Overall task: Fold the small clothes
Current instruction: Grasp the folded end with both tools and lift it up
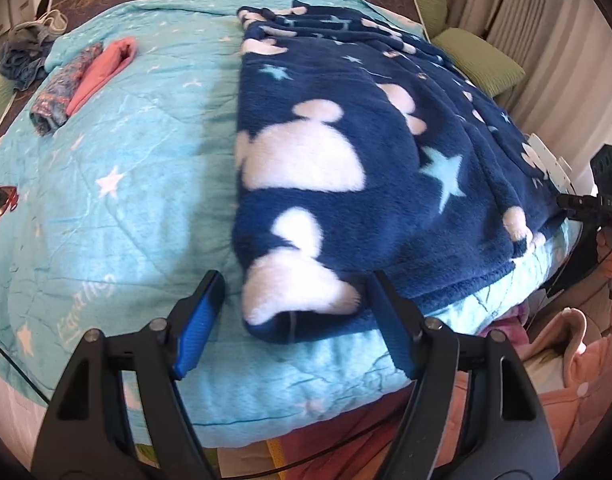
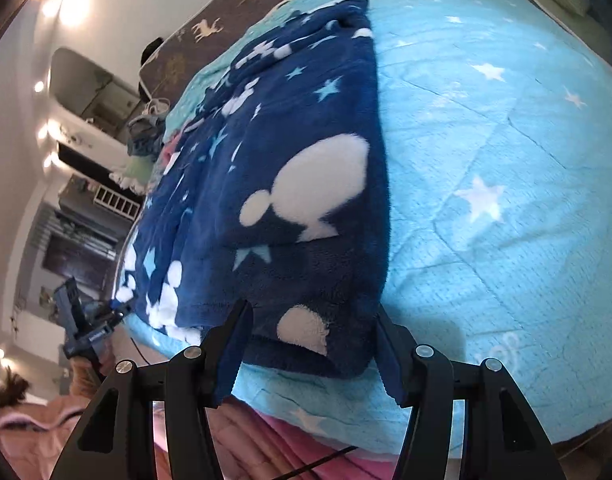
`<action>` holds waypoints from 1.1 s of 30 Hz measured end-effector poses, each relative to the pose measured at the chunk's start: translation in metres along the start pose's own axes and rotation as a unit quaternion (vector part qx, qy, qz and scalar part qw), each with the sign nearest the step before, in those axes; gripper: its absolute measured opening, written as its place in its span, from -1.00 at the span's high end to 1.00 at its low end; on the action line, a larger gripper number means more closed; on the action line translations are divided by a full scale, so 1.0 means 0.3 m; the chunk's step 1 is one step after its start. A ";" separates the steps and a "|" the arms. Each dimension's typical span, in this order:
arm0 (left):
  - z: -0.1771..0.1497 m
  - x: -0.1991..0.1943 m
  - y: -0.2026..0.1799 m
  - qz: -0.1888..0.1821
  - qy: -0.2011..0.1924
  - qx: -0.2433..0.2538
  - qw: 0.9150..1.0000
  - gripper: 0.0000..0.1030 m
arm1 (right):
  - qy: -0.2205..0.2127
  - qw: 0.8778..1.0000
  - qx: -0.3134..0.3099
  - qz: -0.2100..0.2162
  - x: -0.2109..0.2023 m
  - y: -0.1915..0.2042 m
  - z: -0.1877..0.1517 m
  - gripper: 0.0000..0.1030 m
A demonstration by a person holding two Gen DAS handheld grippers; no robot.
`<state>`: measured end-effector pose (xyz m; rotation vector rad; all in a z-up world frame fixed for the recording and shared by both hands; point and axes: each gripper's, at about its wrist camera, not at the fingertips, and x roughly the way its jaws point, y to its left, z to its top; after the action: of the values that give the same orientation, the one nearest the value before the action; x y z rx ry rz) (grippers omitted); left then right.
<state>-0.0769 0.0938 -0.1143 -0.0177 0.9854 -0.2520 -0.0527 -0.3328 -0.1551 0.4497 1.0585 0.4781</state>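
- Navy fleece garment [image 1: 346,168], one: white cloud and star print, spread on the light-blue quilt [image 1: 126,184], its near edge at the bed's near edge.
- Left gripper [image 1: 294,284]: jaws released, straddling the garment's near-left corner; pads apart from the fleece.
- Right gripper [image 2: 312,320]: jaws wide either side of the near-right corner; contact cannot be told.
- Left view only: two folded pieces far left, one pink [image 1: 104,74], one patterned [image 1: 62,92].
- Green cushions [image 1: 486,60], two, far right.
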 end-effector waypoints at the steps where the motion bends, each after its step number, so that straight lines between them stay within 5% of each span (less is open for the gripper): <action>1: 0.003 0.002 -0.004 0.000 0.000 0.001 1.000 -0.43 | -0.001 1.000 0.000 0.007 0.003 0.000 0.004 -0.15; 4: 0.009 0.010 -0.012 -0.004 -0.001 -0.001 1.000 -0.43 | -0.003 0.999 0.020 0.027 0.013 -0.022 0.015 -0.10; 8: 0.015 0.018 -0.016 -0.008 -0.001 -0.006 1.000 -0.41 | -0.006 0.998 0.053 0.033 0.026 -0.050 0.027 0.45; 10: 0.016 0.016 -0.016 -0.009 -0.002 -0.007 1.000 -0.32 | -0.008 0.997 0.070 0.043 0.030 -0.065 0.030 0.55; 12: 0.018 0.008 -0.011 -0.015 -0.005 -0.012 1.000 0.25 | -0.011 0.996 0.073 0.044 0.024 -0.064 0.027 0.60; 15: 0.036 -0.013 0.019 -0.053 -0.010 -0.047 0.997 0.66 | -0.016 0.995 0.081 0.049 0.015 -0.061 0.022 0.62; 19: 0.064 -0.043 0.063 -0.088 -0.025 -0.084 0.992 0.70 | -0.022 0.992 0.098 0.074 0.017 -0.062 0.019 0.63; 33: 0.210 -0.192 -0.015 -0.069 -0.088 -0.024 0.993 0.71 | -0.077 0.983 0.073 0.152 -0.078 0.010 0.092 0.64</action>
<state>-0.0561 0.0959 -0.0313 -0.1493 0.8159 -0.3477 -0.0379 -0.3471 -0.1252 0.7731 0.8809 0.6282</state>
